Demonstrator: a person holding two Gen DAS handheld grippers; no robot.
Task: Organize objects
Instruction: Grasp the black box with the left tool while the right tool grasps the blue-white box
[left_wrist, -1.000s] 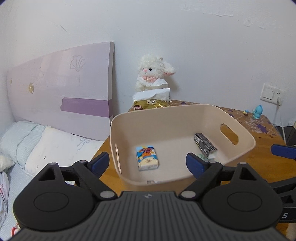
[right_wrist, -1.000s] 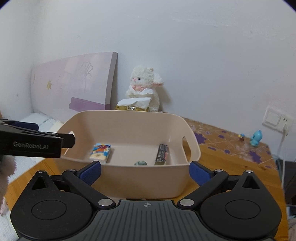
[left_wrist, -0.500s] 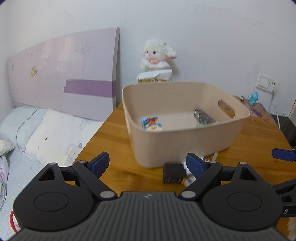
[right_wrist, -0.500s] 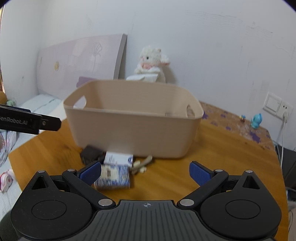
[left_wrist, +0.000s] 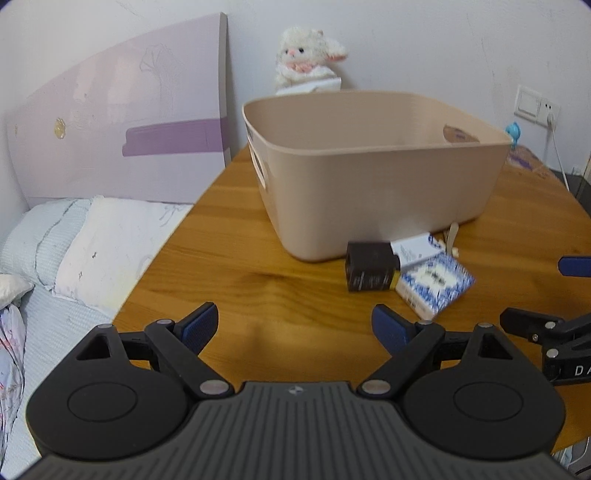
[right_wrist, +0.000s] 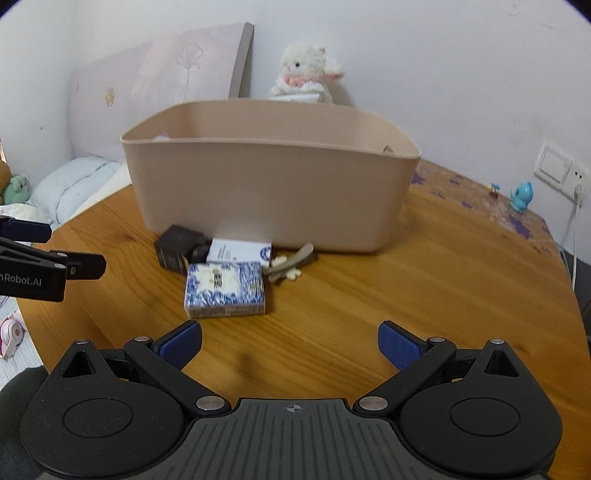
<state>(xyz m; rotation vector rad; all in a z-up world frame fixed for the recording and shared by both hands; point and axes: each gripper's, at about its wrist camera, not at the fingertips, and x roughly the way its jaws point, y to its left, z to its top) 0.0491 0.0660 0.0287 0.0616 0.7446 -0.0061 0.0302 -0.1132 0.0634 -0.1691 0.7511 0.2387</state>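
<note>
Both tongs pulled back, lower; bin (right_wrist: 269, 192) now seen from side. Left tongs (left_wrist: 295, 325) and right tongs (right_wrist: 290, 341) spread wide, empty. Blue box (right_wrist: 225, 288) on table before bin, long side crosswise, ahead-left of right tongs, nearer right.

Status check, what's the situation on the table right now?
Left gripper open, right gripper open, both empty. Blue patterned box, white box, dark box lying on table beside bin. Nothing blocking.
</note>
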